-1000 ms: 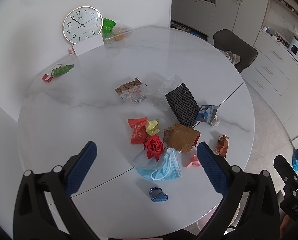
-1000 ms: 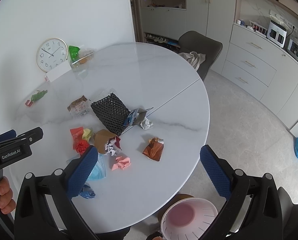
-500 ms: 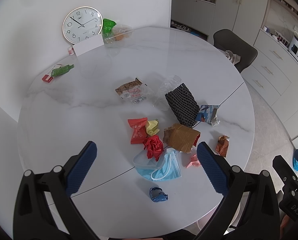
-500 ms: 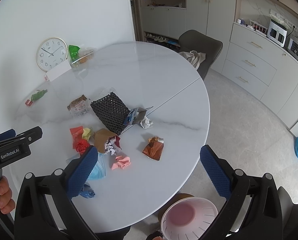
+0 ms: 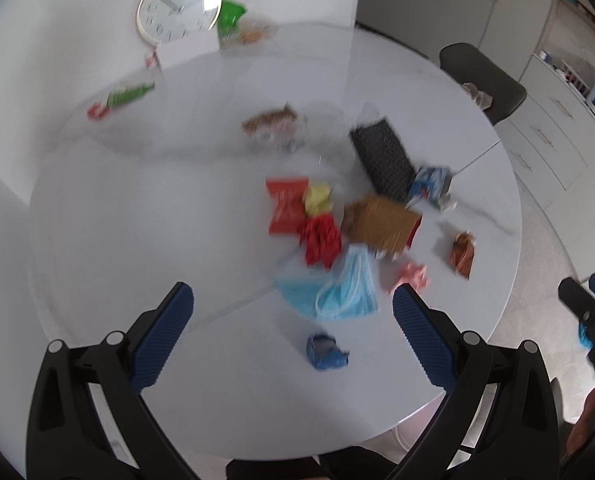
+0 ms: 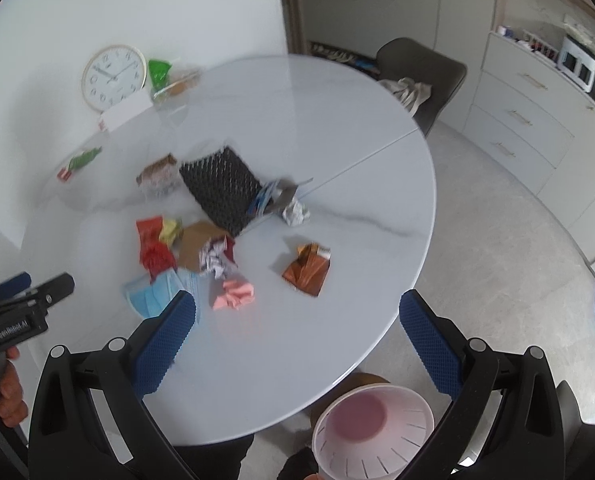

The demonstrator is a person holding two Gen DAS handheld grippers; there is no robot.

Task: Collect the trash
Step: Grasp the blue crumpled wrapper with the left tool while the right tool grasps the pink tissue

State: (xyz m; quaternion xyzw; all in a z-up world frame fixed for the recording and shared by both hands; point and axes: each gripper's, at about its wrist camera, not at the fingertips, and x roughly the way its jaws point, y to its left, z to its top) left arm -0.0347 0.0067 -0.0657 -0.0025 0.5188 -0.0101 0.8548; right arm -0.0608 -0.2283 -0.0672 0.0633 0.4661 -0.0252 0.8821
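Trash lies scattered on a round white marble table (image 5: 117, 220): a blue crumpled ball (image 5: 325, 352), a blue face mask (image 5: 333, 288), red crumpled paper (image 5: 321, 238), a red wrapper (image 5: 287, 204), brown cardboard (image 5: 381, 222), a pink wad (image 6: 233, 294), a brown foil wrapper (image 6: 307, 266) and black mesh (image 6: 223, 190). My left gripper (image 5: 293, 328) is open and empty above the near table edge, just short of the blue ball. My right gripper (image 6: 297, 336) is open and empty, above the table edge near the pink wad. A pink bin (image 6: 373, 432) stands on the floor below the right gripper.
A clock (image 5: 177, 4), a white card and green and clear bags (image 5: 237, 24) stand at the table's far side by the wall. A green and red wrapper (image 5: 121, 98) lies far left. A dark chair (image 6: 421, 76) and cabinets (image 6: 537, 120) are to the right.
Both grippers have moved forward and down toward the table; the trash looks larger and blurred. Nothing was taken hold of.
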